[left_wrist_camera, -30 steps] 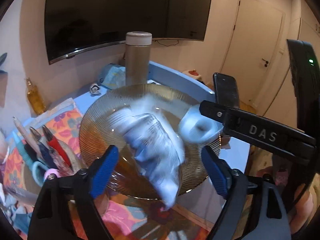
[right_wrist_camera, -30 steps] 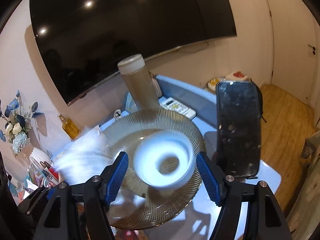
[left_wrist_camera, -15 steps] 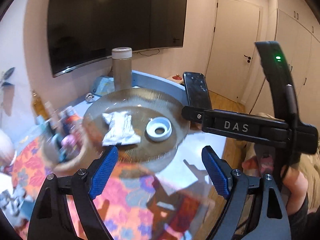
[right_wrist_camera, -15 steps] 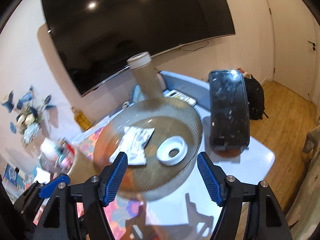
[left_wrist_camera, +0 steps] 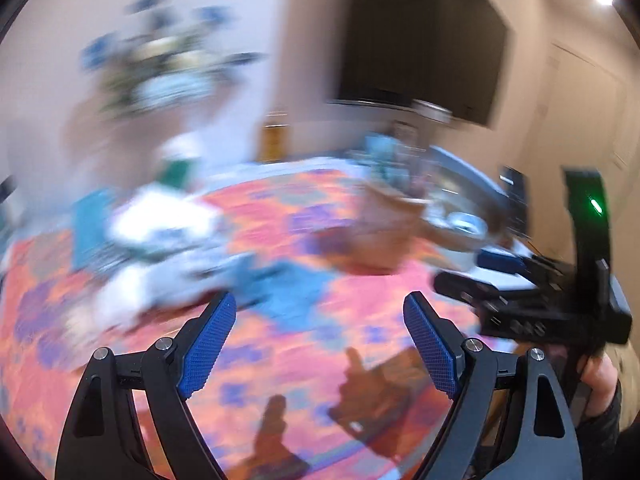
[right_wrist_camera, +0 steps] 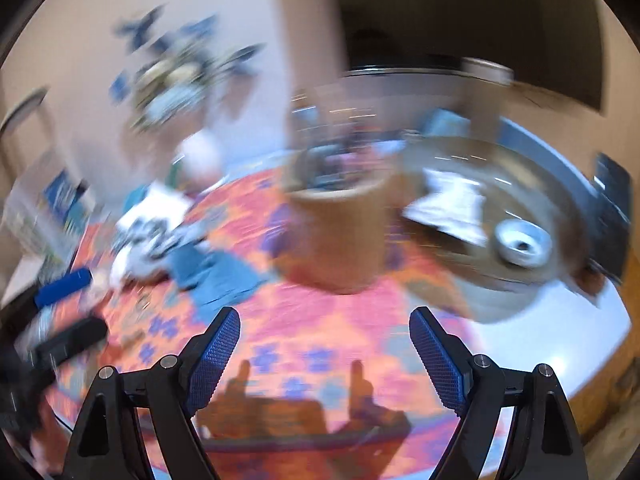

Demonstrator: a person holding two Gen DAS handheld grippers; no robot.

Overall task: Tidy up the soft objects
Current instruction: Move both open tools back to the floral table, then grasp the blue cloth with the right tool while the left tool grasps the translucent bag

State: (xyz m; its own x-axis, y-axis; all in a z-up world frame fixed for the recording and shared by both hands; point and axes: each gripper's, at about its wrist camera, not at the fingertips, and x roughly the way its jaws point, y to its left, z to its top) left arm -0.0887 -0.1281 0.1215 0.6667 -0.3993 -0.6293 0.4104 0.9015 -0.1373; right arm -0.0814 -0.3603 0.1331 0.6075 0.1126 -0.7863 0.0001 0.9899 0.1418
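Both views are smeared by motion. A heap of soft things lies at the left of the flowered tablecloth: a white printed piece (right_wrist_camera: 152,224) and a blue cloth (right_wrist_camera: 216,276), seen as a white and blue heap (left_wrist_camera: 160,240) in the left wrist view. My left gripper (left_wrist_camera: 320,308) hovers open over bare tablecloth, holding nothing. My right gripper (right_wrist_camera: 324,316) is over the cloth too, its jaws opening with nothing between them. On the ribbed glass plate (right_wrist_camera: 560,184) at the right lie a white packet (right_wrist_camera: 452,204) and a white ring (right_wrist_camera: 520,244).
A brown round holder (right_wrist_camera: 336,236) with pens stands between the heap and the plate. A dark phone (right_wrist_camera: 612,200) is propped at the table's right edge. A vase of flowers (left_wrist_camera: 168,76) stands at the back left. A hand (left_wrist_camera: 600,376) grips the right tool.
Both grippers have swung left, away from the plate toward the flowered cloth and the soft heap. The packet and ring stay on the plate. The right jaws stand wider.
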